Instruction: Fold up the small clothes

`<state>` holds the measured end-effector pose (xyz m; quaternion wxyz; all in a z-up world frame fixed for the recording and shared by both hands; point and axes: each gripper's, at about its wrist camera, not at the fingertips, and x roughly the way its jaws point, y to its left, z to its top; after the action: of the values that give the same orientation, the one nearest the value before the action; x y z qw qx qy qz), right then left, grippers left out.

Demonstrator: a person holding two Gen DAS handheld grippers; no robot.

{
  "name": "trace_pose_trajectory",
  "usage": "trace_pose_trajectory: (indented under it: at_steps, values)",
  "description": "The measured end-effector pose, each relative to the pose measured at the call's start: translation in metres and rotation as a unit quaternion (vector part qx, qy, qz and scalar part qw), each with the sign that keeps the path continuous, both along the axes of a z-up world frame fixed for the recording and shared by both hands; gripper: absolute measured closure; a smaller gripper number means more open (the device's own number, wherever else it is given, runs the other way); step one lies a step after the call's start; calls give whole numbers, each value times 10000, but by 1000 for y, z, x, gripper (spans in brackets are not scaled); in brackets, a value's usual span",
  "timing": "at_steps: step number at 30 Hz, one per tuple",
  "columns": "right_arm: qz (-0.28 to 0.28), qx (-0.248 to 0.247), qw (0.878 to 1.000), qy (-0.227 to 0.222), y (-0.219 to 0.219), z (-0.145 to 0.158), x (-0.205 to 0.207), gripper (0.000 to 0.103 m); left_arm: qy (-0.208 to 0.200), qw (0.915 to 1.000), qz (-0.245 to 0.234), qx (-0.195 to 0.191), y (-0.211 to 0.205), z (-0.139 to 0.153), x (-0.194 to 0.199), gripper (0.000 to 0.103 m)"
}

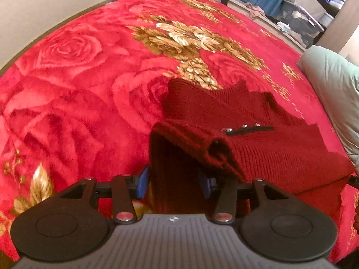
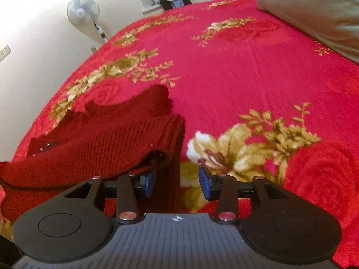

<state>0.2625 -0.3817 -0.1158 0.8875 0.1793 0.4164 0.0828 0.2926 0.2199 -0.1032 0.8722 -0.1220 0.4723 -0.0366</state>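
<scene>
My left gripper (image 1: 174, 183) stands with its jaws parted. A fold of the dark red knit sweater (image 1: 246, 134) hangs between its blue pads (image 1: 142, 185), but I see daylight at the left one, so it looks released. The right pad is half buried in wool, so I can't be sure there.

The sweater lies just ahead on the red rose blanket (image 1: 78, 78), its lower part already turned up over the body — one fold made, I judge.

My right gripper (image 2: 177, 181) is also parted. The sweater's other edge (image 2: 175, 157) drapes against its left pad, and the right pad is bare.

Left to do, I think: a second fold and some squaring up.
</scene>
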Motion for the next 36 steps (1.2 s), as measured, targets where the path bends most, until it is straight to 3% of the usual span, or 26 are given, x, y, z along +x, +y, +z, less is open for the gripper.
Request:
trace_pose_trajectory:
  at_steps: [10, 14, 17, 21, 24, 29, 32, 33, 35, 36]
  values:
    - [-86, 231, 9992, -305, 7, -3, 32, 59, -59, 9997, 213, -86, 0, -1, 17, 49]
    - [-305, 398, 9981, -367, 6, -7, 44, 54, -299, 9993, 235, -31, 1, 3, 19, 50]
    - [-417, 457, 9974, -357, 8, -11, 51, 54, -383, 9988, 299, -48, 3, 5, 20, 56]
    - [-592, 545, 9961, -374, 7, -17, 58, 54, -414, 9985, 336, 84, 3, 5, 22, 85]
    - [-778, 752, 9935, -344, 4, -22, 63, 54, -459, 9982, 340, 197, 6, 4, 23, 93]
    - [-970, 973, 9902, -248, 2, -32, 69, 54, -275, 9979, 588, -70, 15, -1, 29, 93]
    - [-946, 1017, 9900, -236, 2, -34, 71, 72, -239, 9980, 575, -68, 14, -3, 34, 93]
    - [-902, 1000, 9905, -276, 2, -33, 70, 87, -285, 9980, 562, -55, 13, -1, 35, 94]
    - [-899, 888, 9911, -427, 2, -26, 68, 92, -582, 9968, 538, -72, 12, 8, 33, 96]
    - [-938, 946, 9894, -577, 0, -20, 66, 92, -917, 9940, 566, -172, 14, 17, 29, 97]
